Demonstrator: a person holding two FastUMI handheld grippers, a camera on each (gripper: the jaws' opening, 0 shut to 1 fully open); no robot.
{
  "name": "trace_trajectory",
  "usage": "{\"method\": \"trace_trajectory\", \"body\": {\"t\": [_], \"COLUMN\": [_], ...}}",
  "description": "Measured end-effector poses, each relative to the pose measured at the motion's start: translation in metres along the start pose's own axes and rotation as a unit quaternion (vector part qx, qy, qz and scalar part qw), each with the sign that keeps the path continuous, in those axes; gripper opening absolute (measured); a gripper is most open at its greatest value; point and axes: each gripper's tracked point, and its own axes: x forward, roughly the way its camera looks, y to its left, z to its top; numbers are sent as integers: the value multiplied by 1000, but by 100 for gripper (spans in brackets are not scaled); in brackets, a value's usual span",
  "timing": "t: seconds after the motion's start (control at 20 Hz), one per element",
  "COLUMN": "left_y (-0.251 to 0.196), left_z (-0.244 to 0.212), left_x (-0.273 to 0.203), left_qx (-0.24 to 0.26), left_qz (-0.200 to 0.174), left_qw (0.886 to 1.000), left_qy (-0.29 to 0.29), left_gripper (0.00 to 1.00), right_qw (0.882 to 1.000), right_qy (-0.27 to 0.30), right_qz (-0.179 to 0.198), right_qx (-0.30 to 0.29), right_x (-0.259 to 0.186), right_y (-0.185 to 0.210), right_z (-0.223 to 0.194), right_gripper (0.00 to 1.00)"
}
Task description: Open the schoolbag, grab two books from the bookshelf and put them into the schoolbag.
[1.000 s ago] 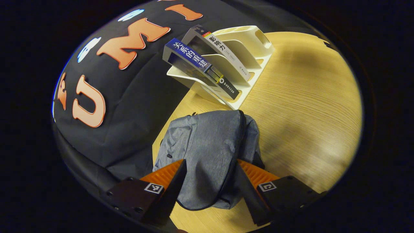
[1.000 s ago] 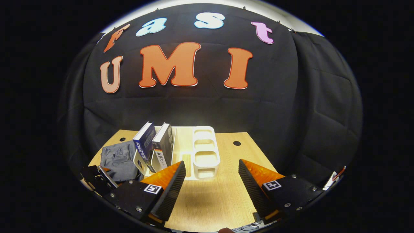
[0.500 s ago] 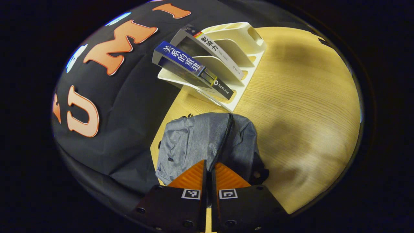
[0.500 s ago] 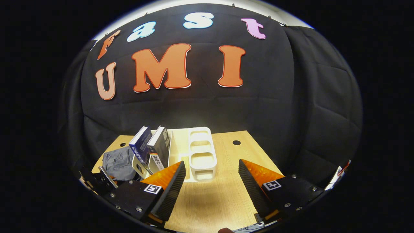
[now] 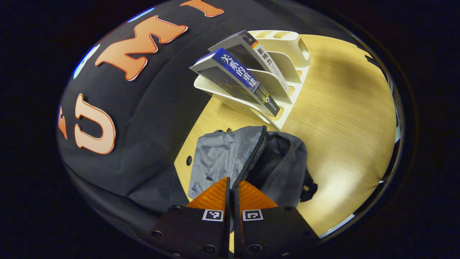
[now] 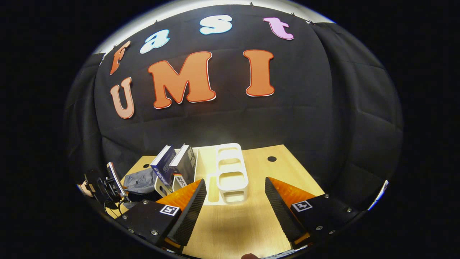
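Step in hand: opening grey fabric schoolbag (image 5: 230,158) lying on wooden desk (image 5: 341,118) beside white plastic bookshelf (image 5: 287,61). Left gripper (image 5: 231,187) pinched together at black zipper (image 5: 251,158), likely on pull; flap partly open. Right gripper (image 6: 235,201) spread wide, empty, facing bookshelf. Next: draw zipper further, then reach blue-spined book (image 5: 240,75).

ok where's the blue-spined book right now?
The blue-spined book leans in the end slot of the white bookshelf, beside the second book, just beyond the grey schoolbag on the wooden table in the left gripper view.
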Motion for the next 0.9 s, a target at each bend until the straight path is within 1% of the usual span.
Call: {"method": "trace_trajectory", "body": {"t": [0.15,0.2,0.4,0.55,0.65,0.75,0.9], "left_y": [23,29,47,60,76,94,113], "left_z": [9,9,13,16,20,24,23], "left_x": [-5,-6,-9,-9,-9,-9,-5], "left_qx": [24,25,-17,-36,-42,-60,-95], "left_qz": [9,12,-3,-34,-56,-78,-134], "left_qw": [1000,1000,1000,999,997,994,985], "left_qy": [2,4,6,-1,-18,-37,-45], "left_gripper": [5,5,5,5,5,5,5], "right_qw": [1000,1000,1000,1000,999,998,996], "right_qy": [5,8,17,19,22,23,31], "right_qz": [6,7,11,-9,-21,-39,-46], "right_qx": [1,1,10,19,34,53,68], "right_x": [2,1,3,-2,-10,-16,-24], "right_y": [-3,-4,-2,2,16,35,78], "right_z": [-6,-8,-17,-22,-21,-19,-18], "right_gripper": [98,98,98,98,98,98,98]}}
